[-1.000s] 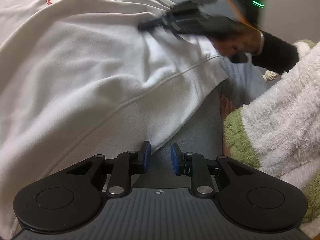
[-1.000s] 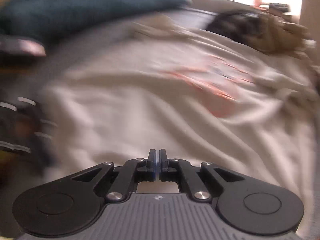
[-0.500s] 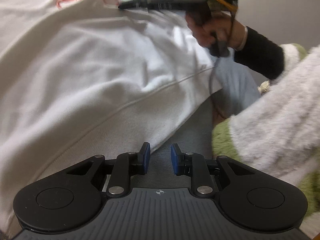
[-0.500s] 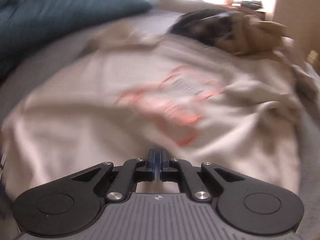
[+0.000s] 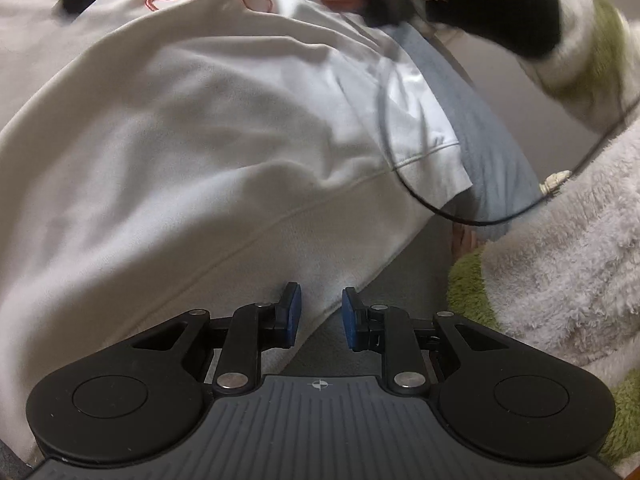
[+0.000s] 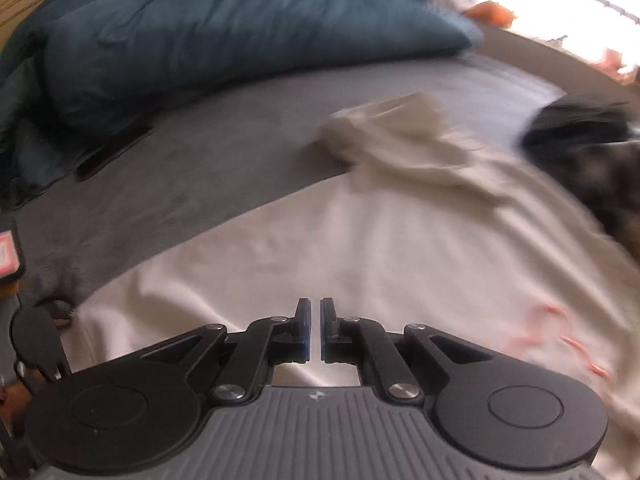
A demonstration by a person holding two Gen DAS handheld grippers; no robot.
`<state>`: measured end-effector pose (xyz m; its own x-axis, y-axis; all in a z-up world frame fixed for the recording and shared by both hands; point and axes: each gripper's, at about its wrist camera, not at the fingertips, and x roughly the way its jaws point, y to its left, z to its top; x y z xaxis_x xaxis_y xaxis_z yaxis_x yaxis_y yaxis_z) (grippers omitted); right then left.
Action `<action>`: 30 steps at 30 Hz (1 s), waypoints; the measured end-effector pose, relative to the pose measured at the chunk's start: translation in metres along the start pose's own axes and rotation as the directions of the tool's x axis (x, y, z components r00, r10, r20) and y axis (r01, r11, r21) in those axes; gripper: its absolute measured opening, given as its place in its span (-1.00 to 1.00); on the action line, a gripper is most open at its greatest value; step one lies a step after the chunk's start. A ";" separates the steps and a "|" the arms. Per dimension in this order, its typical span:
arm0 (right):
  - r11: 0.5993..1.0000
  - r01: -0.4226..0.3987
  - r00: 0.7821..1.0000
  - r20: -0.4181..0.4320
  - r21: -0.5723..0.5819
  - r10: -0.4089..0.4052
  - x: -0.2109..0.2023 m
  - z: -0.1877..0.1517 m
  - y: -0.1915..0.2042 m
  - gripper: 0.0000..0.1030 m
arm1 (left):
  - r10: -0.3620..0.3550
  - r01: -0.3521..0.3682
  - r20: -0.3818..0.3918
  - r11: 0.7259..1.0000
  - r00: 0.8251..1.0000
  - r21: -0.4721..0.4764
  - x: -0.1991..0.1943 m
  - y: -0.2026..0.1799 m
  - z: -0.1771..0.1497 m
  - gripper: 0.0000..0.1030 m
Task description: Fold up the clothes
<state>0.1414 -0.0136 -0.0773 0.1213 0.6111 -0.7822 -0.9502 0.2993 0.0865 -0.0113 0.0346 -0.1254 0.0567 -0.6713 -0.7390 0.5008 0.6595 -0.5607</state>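
Since a second ago the right gripper (image 6: pixel 315 330) has swung left from the shirt's print toward the sleeve (image 6: pixel 384 136) at 1 o'clock; its jaws, then pressed together, now stand a slit apart, holding nothing. The left gripper (image 5: pixel 317 318) stays put, jaws apart over the hem (image 5: pixel 288 280) of the shirt (image 5: pixel 192 128), unclamped. The shirt lies spread on the grey bed (image 6: pixel 192 160). Judgement: seize each edge fully and lift evenly, clear of the cable (image 5: pixel 404 184) at 2 o'clock.
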 end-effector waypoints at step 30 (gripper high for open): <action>0.902 -0.413 0.896 -0.230 -0.122 0.379 0.081 0.074 0.056 -0.96 | -0.164 0.164 -0.013 0.986 0.986 0.014 -0.001 0.027 -0.017 -0.58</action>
<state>0.1192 0.1066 -0.0899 -0.3180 0.4924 -0.8102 -0.9426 -0.0718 0.3262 -0.0123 0.0589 -0.1463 -0.0377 -0.7656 -0.6422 0.5152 0.5357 -0.6690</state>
